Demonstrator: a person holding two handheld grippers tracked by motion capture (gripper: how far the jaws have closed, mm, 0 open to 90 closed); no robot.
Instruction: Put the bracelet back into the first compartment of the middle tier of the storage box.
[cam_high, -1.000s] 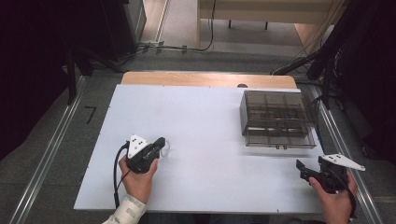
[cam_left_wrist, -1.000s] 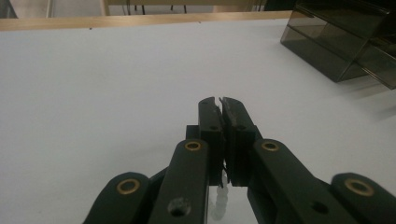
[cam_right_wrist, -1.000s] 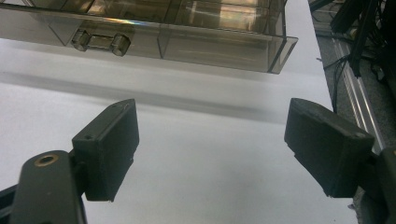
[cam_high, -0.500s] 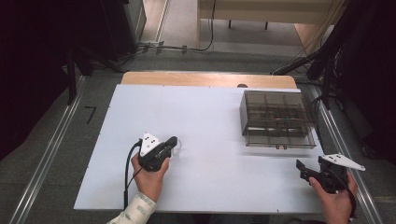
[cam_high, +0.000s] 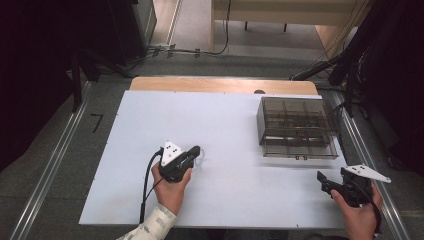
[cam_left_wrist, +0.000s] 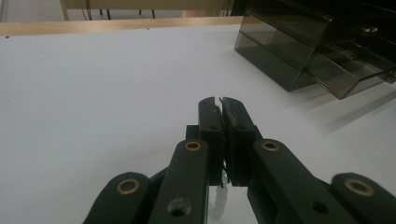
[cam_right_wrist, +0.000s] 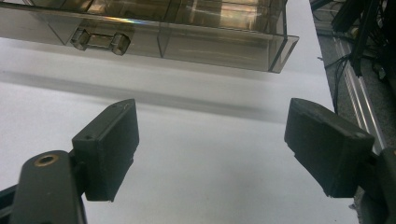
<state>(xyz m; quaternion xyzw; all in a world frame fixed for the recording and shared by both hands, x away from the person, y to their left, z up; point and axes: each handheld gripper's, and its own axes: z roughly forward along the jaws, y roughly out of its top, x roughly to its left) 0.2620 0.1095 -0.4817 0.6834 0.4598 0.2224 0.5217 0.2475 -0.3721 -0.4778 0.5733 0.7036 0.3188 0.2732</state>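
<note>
A white table (cam_high: 125, 150) with a wooden far edge stands on grey floor in a dim room; dark equipment and cables line the upper frame.

A smoked-plastic box (cam_high: 297, 127), divided into compartments, sits at the upper right of the table in the high view. Its front panel with two latches faces the near edge.

The left gripper (cam_high: 196, 152) lies left of centre in the high view. Its jaws are pressed together on a small clear piece (cam_left_wrist: 219, 198), which shows pale below the jaws in the left gripper view. What the piece is cannot be told. It is well apart from the box.

The right gripper (cam_right_wrist: 212, 151) is at the lower right of the high view, just outside the table corner. Its jaws are spread wide with nothing between them, and they point toward the box front.

Risks, as judged:
- The clear piece is small and held at the jaw base, not at the tips. A jolt in transit could let it slip out.
- The box looks light. A push from either gripper could slide it across the table.
- The trailing cable of the left gripper could snag at the table edge.

No brand, label or legible writing shows.
</note>
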